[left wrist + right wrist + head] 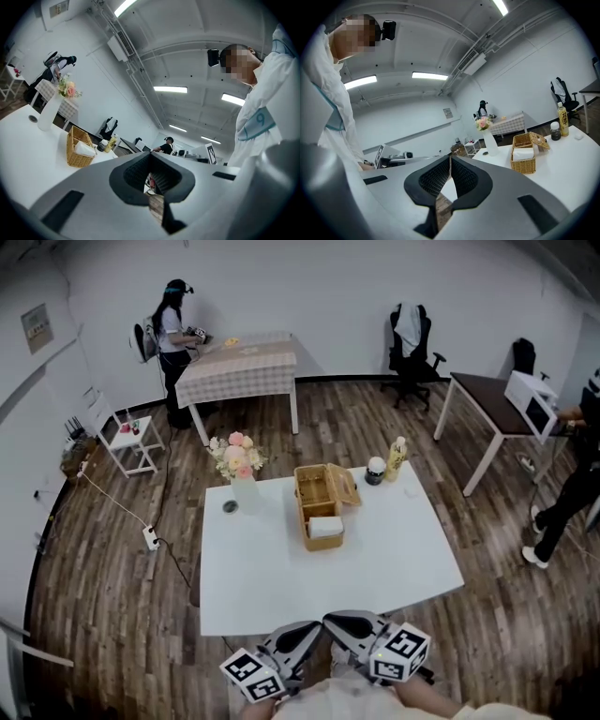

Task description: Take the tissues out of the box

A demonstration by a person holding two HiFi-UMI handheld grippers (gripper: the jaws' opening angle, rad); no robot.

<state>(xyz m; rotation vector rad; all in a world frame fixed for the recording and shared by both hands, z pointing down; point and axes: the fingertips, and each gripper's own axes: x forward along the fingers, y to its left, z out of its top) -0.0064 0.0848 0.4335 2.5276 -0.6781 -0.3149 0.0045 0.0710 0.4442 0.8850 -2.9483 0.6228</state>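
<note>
1. Left gripper (150, 159) and right gripper (450, 161): both shut, empty, short of the table (403, 563)
2. Tissues (325, 527) lie in the near end of the box (306, 495), mid-table, lid open
3. Likely light, soft, crushable: pinch the top gently
4. The box looks light and may lift too, so steady its rim

A dark wood-plank floor (112, 559) lies under a white square table (281, 587) in the middle. Far left stands a checked-cloth table (239, 367), far right a black office chair (410, 348) against white walls (328, 287).
</note>
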